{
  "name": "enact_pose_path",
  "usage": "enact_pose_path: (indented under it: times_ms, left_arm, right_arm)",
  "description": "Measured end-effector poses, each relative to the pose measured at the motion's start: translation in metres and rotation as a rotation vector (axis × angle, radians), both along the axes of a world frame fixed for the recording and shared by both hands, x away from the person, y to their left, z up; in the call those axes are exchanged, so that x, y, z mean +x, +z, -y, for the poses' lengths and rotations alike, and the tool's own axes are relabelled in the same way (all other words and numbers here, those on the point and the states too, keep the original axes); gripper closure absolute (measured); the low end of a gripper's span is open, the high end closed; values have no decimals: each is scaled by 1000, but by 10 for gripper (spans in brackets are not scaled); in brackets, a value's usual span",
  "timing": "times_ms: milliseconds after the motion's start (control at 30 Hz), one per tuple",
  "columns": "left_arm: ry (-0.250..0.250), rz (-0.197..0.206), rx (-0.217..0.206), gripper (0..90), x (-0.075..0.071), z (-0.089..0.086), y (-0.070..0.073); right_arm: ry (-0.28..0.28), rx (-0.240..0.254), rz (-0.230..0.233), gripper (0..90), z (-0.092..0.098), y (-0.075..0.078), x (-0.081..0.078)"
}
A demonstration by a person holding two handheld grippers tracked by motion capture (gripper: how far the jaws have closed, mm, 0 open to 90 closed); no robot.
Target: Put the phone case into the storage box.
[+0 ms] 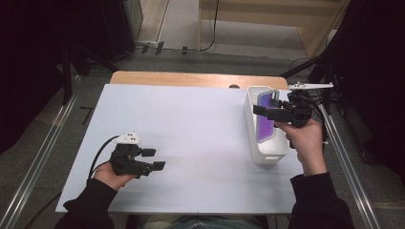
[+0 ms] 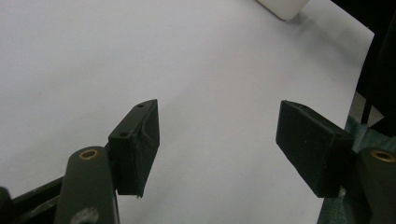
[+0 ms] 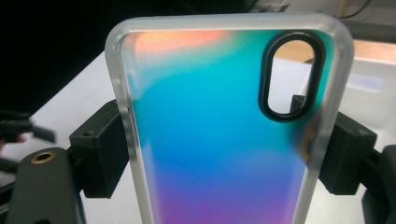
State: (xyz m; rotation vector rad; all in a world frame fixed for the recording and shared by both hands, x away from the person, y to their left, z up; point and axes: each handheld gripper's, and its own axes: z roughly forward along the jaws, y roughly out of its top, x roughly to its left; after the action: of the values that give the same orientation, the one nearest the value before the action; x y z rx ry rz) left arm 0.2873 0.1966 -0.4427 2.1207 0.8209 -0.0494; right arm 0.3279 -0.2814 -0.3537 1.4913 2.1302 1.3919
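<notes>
Over on the right side of the white table (image 1: 191, 143), the right gripper (image 1: 267, 113) has its two black jaws clamped on the long edges of a phone case (image 1: 267, 117), one pad on each side. In the right gripper view the phone case (image 3: 219, 135) stands upright between the pads, a frosted clear rim around a back that runs from orange at the top through teal and blue to purple lower down, with a black-ringed oval camera cutout (image 3: 292, 77) near its upper right corner. From the high view, the case sits in or just over a white bin (image 1: 263, 152) that stands near the table's right edge; whether its lower end touches the bin's floor I cannot tell. The person's right hand (image 1: 305, 143) holds the gripper from the near side of the bin.

Well apart from all that, the left gripper (image 1: 154, 159) rests low over the near left part of the table, held in the left hand (image 1: 112, 175). Its jaws stand spread, and the left gripper view shows nothing but bare white tabletop between the two pads (image 2: 137, 144), with a corner of the white bin (image 2: 282, 7) far off at the top.
</notes>
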Motion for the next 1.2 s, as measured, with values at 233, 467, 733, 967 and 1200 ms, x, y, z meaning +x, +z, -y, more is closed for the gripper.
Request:
enact_pose_path:
  times_ms: [233, 467, 733, 967, 1200]
  left_arm:
    - [0, -3, 2, 303, 1, -1, -1]
    - [13, -9, -14, 303, 2, -2, -1]
    - [11, -12, -16, 303, 2, -3, -1]
    - [8, -8, -18, 303, 2, -2, -1]
    - [10, -17, -13, 303, 2, -2, -2]
  right_arm:
    - [-115, -5, 58, 160, 7, -1, 3]
    - [-171, -45, 73, 160, 5, -10, 16]
    - [-216, -57, 113, 159, 2, -16, 28]
    - [-239, -62, 128, 159, 1, -18, 39]
    - [-258, -58, 143, 159, 5, -20, 51]
